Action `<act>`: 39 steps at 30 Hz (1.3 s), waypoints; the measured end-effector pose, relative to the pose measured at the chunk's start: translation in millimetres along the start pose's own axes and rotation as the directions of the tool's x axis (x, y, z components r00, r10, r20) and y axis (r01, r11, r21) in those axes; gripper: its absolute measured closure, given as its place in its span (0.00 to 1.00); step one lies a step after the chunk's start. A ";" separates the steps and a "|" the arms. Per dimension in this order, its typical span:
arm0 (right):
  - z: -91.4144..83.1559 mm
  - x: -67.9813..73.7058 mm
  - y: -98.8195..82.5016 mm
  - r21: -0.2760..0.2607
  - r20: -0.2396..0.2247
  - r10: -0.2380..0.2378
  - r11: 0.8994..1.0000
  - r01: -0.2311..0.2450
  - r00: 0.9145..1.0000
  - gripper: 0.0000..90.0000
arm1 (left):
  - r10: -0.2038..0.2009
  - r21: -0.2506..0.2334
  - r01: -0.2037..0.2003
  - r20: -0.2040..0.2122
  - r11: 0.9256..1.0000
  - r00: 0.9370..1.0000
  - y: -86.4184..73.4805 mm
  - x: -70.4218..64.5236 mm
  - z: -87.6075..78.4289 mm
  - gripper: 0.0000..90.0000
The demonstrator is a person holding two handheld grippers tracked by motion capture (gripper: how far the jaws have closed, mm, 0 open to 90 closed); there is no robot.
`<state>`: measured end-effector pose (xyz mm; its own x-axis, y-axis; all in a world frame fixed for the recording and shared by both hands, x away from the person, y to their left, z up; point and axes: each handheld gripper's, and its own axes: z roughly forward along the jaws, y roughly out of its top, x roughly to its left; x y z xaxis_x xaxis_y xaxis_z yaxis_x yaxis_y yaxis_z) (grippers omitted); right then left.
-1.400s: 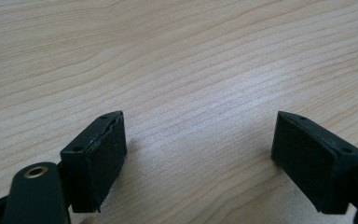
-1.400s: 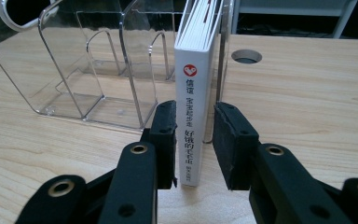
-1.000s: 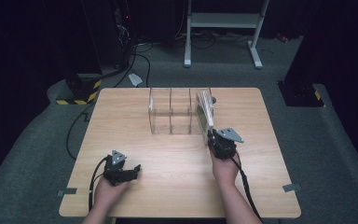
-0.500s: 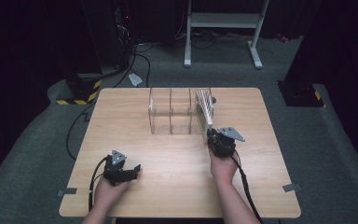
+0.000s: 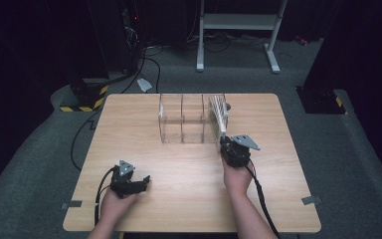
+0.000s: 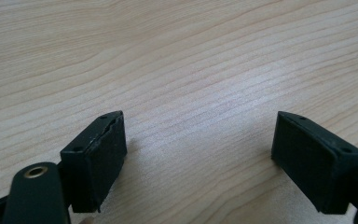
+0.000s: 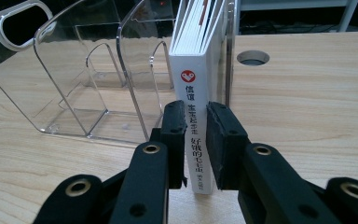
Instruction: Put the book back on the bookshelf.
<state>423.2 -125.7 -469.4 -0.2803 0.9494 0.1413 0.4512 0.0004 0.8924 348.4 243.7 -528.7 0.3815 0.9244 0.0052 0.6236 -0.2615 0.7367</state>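
Right gripper fingers clamping white book's spine, in clear rack

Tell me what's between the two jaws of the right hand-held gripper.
The white book's spine, standing in the clear file holder's right-hand slot. The right hand-held gripper is clamped on it, seen in the right gripper view.

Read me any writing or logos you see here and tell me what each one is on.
"信谊" under a red round logo with a white heart: top of the white book's spine, clamped by the right gripper.
"宝宝起步走", small: mid-spine, only roughly legible.
"好饿的毛毛虫": lower spine.
Tiny print at the spine's foot: too small to read.
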 end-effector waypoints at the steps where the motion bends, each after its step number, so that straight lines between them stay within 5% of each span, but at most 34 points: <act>1: 0.3 0.1 0.0 -0.001 -0.001 0.000 1.000 0.000 1.000 0.85 | 0.000 0.000 0.000 0.000 1.000 1.000 0.0 0.0 0.0 0.20; 16: 1.9 0.7 1.8 -0.007 0.002 -0.009 1.000 0.009 1.000 0.84 | -0.001 -0.001 0.001 0.000 1.000 1.000 -0.1 -0.1 0.1 0.20; 39: -14.9 3.1 5.6 0.003 -0.038 -0.057 0.998 0.057 0.998 0.67 | 0.002 -0.001 -0.002 -0.001 1.000 1.000 0.0 0.1 0.0 0.20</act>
<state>412.2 -127.5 -457.6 -0.3370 0.9355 0.1066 0.4370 0.0552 0.8978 348.5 243.8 -528.7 0.3823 0.9240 0.0069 0.6222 -0.2630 0.7374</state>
